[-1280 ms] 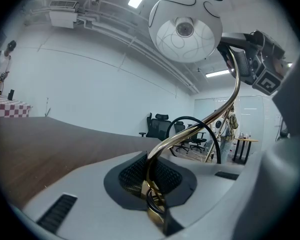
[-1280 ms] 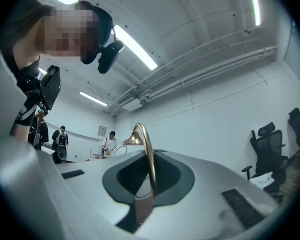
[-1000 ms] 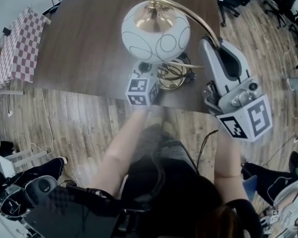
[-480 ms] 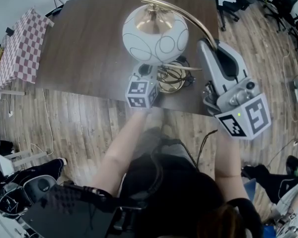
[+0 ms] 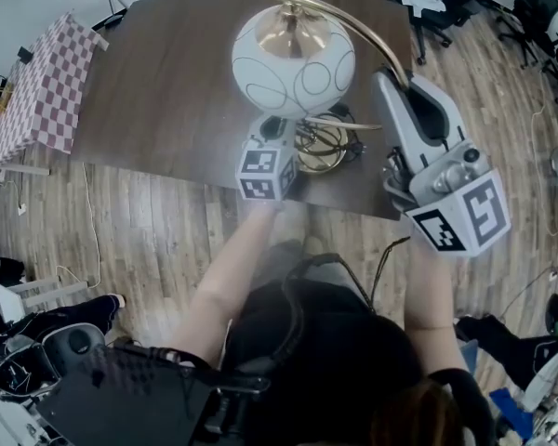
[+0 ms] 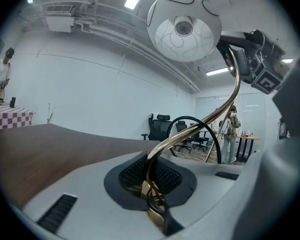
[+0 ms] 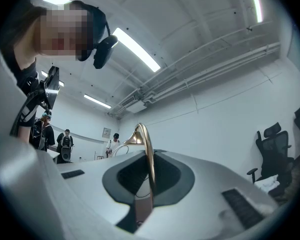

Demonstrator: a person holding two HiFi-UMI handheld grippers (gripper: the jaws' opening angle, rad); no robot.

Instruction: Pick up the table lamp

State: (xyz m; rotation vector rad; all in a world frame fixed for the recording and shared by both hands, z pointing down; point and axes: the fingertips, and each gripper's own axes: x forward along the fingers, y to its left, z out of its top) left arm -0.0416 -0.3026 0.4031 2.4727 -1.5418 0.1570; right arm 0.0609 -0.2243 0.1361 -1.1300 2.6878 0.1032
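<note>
Nothing moved: left tool clamps table lamp low, right tool clamps it higher; checkered cloth well aside.

No words, numbers or brand names are showing legibly in any view. The left gripper's cube and the right gripper's cube are displaying only black-and-white square code patterns.

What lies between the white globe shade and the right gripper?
Only the lamp's curved brass arm; the head view shows it running from the globe shade into the right gripper, shut on it.
</note>
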